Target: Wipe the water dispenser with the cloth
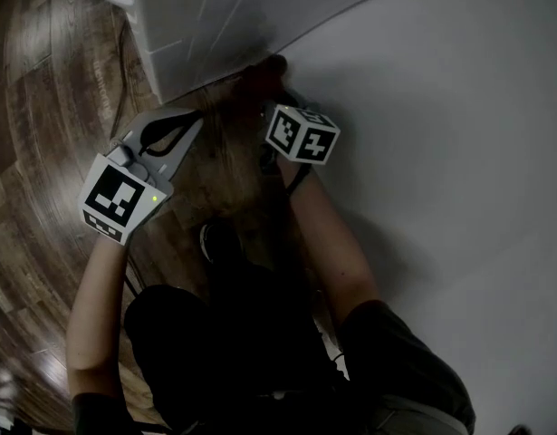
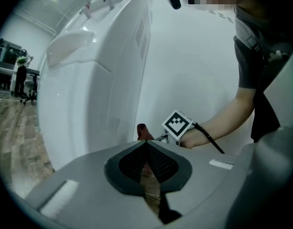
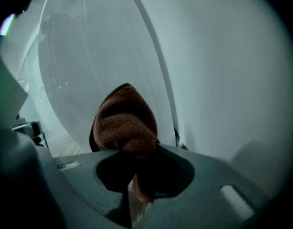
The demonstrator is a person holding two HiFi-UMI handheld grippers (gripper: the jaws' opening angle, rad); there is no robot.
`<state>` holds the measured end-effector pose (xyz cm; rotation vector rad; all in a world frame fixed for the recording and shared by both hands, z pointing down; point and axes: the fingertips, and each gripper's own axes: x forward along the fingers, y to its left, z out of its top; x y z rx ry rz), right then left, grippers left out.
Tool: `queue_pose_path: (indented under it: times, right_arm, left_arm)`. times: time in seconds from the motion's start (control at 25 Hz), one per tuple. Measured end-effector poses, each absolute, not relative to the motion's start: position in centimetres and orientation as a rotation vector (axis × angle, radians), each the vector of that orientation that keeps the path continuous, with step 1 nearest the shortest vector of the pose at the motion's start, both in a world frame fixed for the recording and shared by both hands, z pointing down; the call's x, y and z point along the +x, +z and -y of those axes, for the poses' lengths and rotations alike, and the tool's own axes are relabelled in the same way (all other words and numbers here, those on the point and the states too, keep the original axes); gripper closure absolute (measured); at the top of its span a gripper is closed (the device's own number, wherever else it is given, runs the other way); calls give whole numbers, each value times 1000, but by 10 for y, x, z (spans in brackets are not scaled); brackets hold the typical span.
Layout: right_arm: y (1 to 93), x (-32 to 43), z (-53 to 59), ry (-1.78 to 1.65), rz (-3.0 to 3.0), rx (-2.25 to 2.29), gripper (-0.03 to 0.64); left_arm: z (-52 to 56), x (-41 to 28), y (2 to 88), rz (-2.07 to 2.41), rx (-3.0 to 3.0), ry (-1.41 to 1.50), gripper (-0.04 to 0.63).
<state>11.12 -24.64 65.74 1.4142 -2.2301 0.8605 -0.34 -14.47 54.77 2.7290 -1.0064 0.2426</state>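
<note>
Your right gripper (image 3: pixel 136 152) has its jaws shut tight on the cloth (image 3: pixel 127 123). The cloth is a brown, fuzzy lump. It sticks out past the tips of the jaws. Your left gripper (image 2: pixel 147 145) has its jaws shut too, with nothing in them. It hangs over the floor (image 1: pixel 43 107), a little way from the dispenser (image 1: pixel 196 25).

The cloth is down low, right by the bottom corner of the dispenser, where the dispenser comes close to the wall (image 1: pixel 441 107). I cannot tell if the cloth is touching the white side yet.

Here is what could go wrong. That corner is a tight spot. If you push in too far, the hard jaws could bump the dispenser or the wall and leave a mark. Only the back part of the cloth is pinched, so a hard rub could pull it out, and it would drop on the floor. The cloth is also bunched up, so it may only clean a thin strip each time.

The dispenser stands straight up, so its long way runs from the floor to the top. The cloth points forward from the jaws, toward the dispenser's side.
</note>
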Motion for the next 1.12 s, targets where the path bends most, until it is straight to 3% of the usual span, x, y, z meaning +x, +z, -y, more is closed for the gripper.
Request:
queue_pose_path:
  times: [0.6,1.12]
  right_arm:
    - [371,115,169,944,2275,1420,557]
    - [126,47,122,858,2514,1214,557]
  left_arm:
    - [46,5,331,1052,2606,150,578]
    - [25,-12,108,1155,2618,28,578]
